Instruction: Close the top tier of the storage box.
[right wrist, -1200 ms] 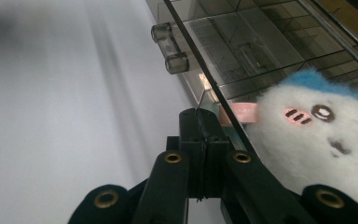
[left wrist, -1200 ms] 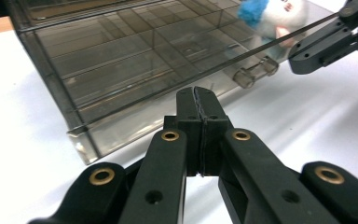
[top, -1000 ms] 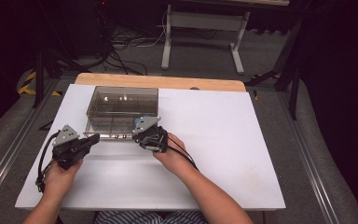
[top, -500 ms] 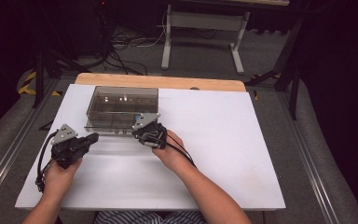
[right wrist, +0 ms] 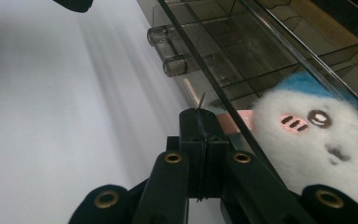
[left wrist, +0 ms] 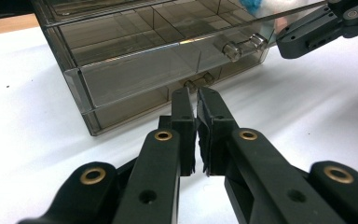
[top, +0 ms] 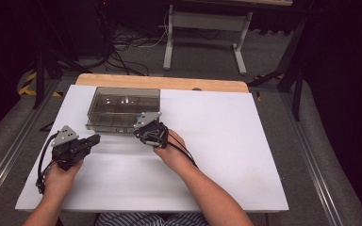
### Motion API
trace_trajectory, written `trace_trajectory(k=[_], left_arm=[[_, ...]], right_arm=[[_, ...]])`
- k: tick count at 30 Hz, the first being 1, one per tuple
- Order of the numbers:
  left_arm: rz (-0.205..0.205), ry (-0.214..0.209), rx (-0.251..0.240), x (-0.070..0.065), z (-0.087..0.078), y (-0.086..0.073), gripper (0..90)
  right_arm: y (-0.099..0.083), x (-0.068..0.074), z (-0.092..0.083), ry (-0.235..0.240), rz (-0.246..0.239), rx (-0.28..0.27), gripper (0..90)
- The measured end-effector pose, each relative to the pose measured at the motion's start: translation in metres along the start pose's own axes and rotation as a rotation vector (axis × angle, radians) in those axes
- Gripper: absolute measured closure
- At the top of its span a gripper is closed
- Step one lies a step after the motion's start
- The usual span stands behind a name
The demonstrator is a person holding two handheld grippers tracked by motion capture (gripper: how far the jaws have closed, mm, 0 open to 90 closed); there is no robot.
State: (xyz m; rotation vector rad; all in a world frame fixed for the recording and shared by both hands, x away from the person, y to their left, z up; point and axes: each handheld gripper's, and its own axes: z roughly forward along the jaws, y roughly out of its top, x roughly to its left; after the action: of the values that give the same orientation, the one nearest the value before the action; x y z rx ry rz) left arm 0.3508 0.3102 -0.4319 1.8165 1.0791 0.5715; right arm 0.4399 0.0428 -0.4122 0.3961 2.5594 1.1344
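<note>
The smoky drawer box [top: 122,109] sits in the upper left of the high view on our white desk [top: 226,155], just above both hands. Our left claw [left wrist: 196,112] points at the handle of the lower drawer [left wrist: 198,84] from just short of it; its jaws stand a thin slit apart with nothing between them. Our right claw [right wrist: 199,122] is pressed together, empty, its tips at the edge of the upper drawer front [right wrist: 205,65], beside a white and blue plush toy [right wrist: 317,140] at the lower right of the right gripper view.
</note>
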Motion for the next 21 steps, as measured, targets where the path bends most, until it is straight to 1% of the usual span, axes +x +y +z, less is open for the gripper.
trace_trajectory(k=[7, 9, 12, 15, 17, 21], left_arm=[[0.001, -0.001, -0.001, 0.000, 0.000, 0.000, 85.6], [0.003, -0.001, -0.001, 0.000, 0.000, 0.000, 85.5], [0.002, -0.002, -0.003, 0.000, 0.000, 0.000, 85.6], [0.002, -0.001, -0.002, 0.000, 0.000, 0.000, 85.6], [0.002, -0.003, -0.003, 0.000, 0.000, 0.000, 85.6], [0.002, -0.004, -0.003, 0.000, 0.000, 0.000, 85.6]], right_arm=[[0.000, -0.002, 0.000, 0.003, -0.005, 0.005, 90.0], [0.000, -0.002, 0.000, 0.001, 0.004, 0.001, 90.0], [0.000, -0.003, 0.001, 0.000, 0.003, 0.000, 90.0], [0.000, -0.004, 0.001, -0.008, 0.002, -0.003, 90.0], [0.000, -0.006, 0.002, -0.022, 0.005, -0.004, 90.0], [-0.001, -0.010, 0.003, -0.029, 0.023, -0.009, 90.0]])
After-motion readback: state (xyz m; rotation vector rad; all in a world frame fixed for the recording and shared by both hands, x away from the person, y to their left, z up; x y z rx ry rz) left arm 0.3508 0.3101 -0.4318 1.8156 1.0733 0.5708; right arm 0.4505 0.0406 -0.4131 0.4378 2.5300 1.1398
